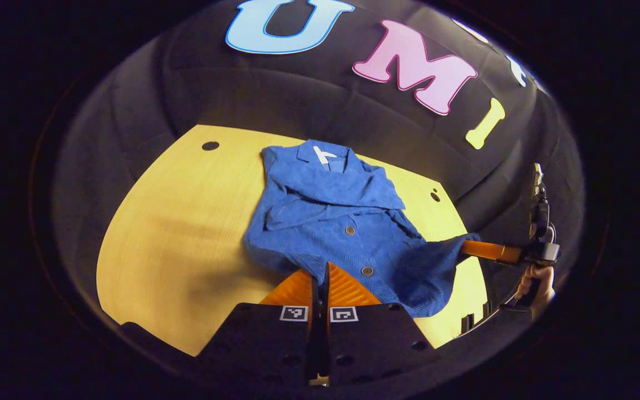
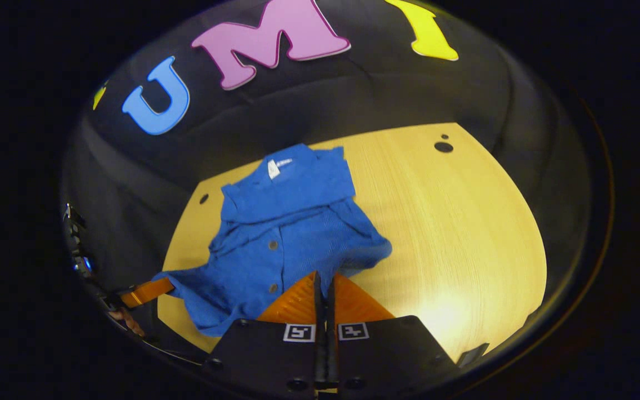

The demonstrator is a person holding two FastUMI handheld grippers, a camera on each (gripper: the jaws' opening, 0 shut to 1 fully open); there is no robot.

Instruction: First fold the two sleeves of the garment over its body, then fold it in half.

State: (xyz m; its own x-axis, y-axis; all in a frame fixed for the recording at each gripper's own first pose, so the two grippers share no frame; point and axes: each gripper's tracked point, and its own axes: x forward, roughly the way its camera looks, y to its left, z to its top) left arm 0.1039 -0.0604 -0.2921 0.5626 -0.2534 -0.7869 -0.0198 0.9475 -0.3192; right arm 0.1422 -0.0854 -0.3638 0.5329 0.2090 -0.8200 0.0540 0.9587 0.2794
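A blue button-up shirt (image 1: pixel 331 216) lies on the yellow wooden table (image 1: pixel 175 233), collar and white label at the far end, both sleeves folded across its body. My left gripper (image 1: pixel 323 269) is shut on the near hem. In the left gripper view, the right gripper (image 1: pixel 467 247) pinches the hem's other corner, which is lifted and stretched off to the right. In the right gripper view the shirt (image 2: pixel 281 239) spreads ahead, my right gripper (image 2: pixel 323 276) is closed on its hem, and the left gripper (image 2: pixel 161 286) holds the far-left corner.
Small round holes (image 1: pixel 210 145) (image 2: pixel 443 146) mark the tabletop near its far corners. A hand (image 1: pixel 539 278) holds the right gripper beyond the table's right edge. Bare table (image 2: pixel 453 233) stretches wide to the shirt's right in the right gripper view.
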